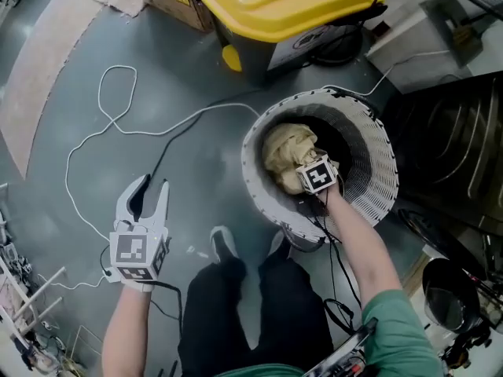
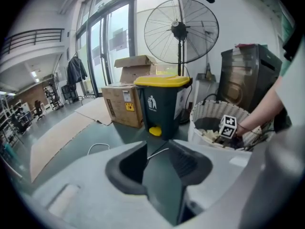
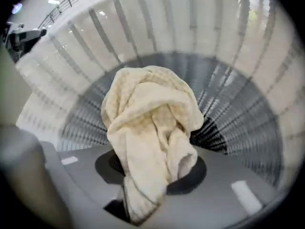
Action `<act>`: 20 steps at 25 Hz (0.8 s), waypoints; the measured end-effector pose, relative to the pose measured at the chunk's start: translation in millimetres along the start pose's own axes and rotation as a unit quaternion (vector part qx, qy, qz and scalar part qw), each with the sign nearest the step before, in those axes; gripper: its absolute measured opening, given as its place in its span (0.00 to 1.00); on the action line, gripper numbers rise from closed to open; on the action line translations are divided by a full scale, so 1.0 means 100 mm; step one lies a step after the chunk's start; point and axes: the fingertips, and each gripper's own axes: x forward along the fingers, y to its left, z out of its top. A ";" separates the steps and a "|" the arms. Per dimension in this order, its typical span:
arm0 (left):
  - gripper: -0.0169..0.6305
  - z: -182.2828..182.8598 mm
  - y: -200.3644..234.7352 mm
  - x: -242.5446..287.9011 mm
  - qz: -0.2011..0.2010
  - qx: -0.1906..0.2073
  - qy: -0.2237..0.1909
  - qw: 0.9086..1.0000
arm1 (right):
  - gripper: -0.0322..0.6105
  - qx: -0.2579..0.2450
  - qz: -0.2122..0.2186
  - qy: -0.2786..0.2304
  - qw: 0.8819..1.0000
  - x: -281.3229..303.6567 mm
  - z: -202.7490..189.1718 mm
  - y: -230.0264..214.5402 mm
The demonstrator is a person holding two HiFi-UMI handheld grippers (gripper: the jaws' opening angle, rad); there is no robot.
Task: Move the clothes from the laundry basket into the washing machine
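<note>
In the head view, the left gripper (image 1: 152, 188) hangs over the bare grey floor (image 1: 196, 61) at the near left. Its fingers are spread apart with nothing between them. A white cable (image 1: 110, 124) loops across the floor beyond it. To the right, the right gripper (image 1: 313, 173) reaches down into the round white laundry basket (image 1: 258, 187) and grips a cream cloth (image 1: 284, 149), which is bunched up inside the basket below the rim. A bin with a yellow lid (image 1: 275, 6) stands at the far side, and a dark appliance (image 1: 456, 148) sits at the right edge, just beside the basket.

In the left gripper view, the left gripper (image 2: 159, 175) shows its two jaws standing apart, with only floor visible in the gap. Ahead stands the bin (image 2: 162, 106), with cardboard boxes (image 2: 125, 104) to its left and a tall fan (image 2: 181, 30) behind it. The basket (image 2: 202, 113) is at the right, with the right gripper's marker cube inside it.

In the right gripper view, the right gripper (image 3: 147, 175) is closed on the cloth (image 3: 152, 123). The fabric is pinched between the jaws and hangs in a crumpled bundle in front of the basket's slatted wall (image 3: 248, 128).
</note>
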 end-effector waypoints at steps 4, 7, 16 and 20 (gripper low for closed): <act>0.24 0.50 -0.06 -0.38 -0.005 -0.003 -0.005 1.000 | 0.32 -0.002 -0.010 -0.036 0.999 -0.76 0.22 0.16; 0.24 0.93 -0.09 -0.64 -0.006 -0.005 -0.010 1.000 | 0.32 -0.001 -0.023 -0.058 0.998 -1.43 0.39 0.26; 0.24 2.25 -0.38 -1.57 -0.010 -0.001 -0.040 0.999 | 0.32 0.039 -0.026 -0.136 0.990 -3.62 0.72 0.60; 0.24 2.75 -0.55 -1.97 -0.010 0.003 -0.056 0.998 | 0.32 0.065 -0.026 -0.180 0.981 -4.63 0.82 0.73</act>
